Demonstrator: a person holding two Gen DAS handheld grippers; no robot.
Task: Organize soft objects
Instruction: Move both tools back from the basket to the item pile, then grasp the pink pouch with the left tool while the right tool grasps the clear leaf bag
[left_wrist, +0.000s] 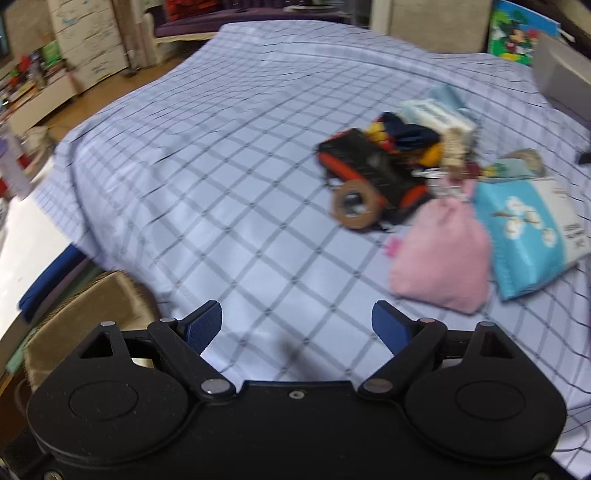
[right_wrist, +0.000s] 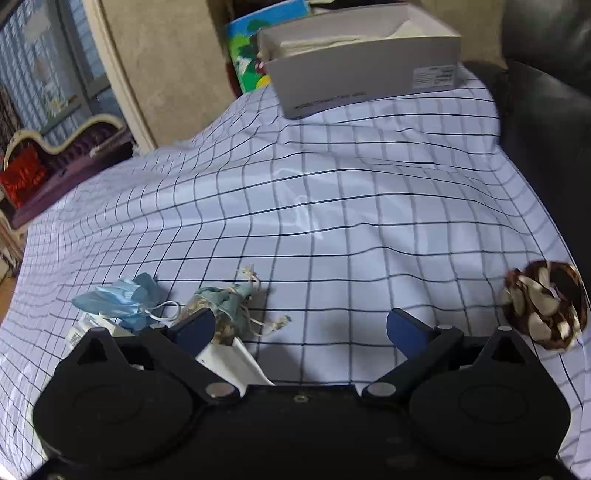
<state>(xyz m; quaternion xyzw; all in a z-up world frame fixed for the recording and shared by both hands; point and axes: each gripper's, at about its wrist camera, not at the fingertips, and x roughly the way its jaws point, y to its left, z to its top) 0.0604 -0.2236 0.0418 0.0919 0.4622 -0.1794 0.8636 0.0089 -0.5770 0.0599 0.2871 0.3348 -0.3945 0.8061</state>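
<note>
In the left wrist view a pile lies on the checked sheet (left_wrist: 221, 155) at the right: a pink pouch (left_wrist: 441, 258), a blue tissue pack (left_wrist: 532, 232), a black-and-orange case (left_wrist: 373, 170), a tape roll (left_wrist: 355, 208) and dark socks (left_wrist: 406, 134). My left gripper (left_wrist: 297, 326) is open and empty, short of the pile. In the right wrist view a blue face mask (right_wrist: 118, 299) and a green drawstring pouch (right_wrist: 225, 301) lie just beyond the left finger. A brown patterned scrunchie (right_wrist: 545, 304) lies at the right. My right gripper (right_wrist: 301, 330) is open and empty.
An open grey cardboard box (right_wrist: 362, 77) stands at the far edge of the sheet. A black leather seat (right_wrist: 546, 122) rises at the right. A tan stool (left_wrist: 85, 314) and a white table (left_wrist: 26, 251) stand left of the bed. Shelves and drawers line the far wall.
</note>
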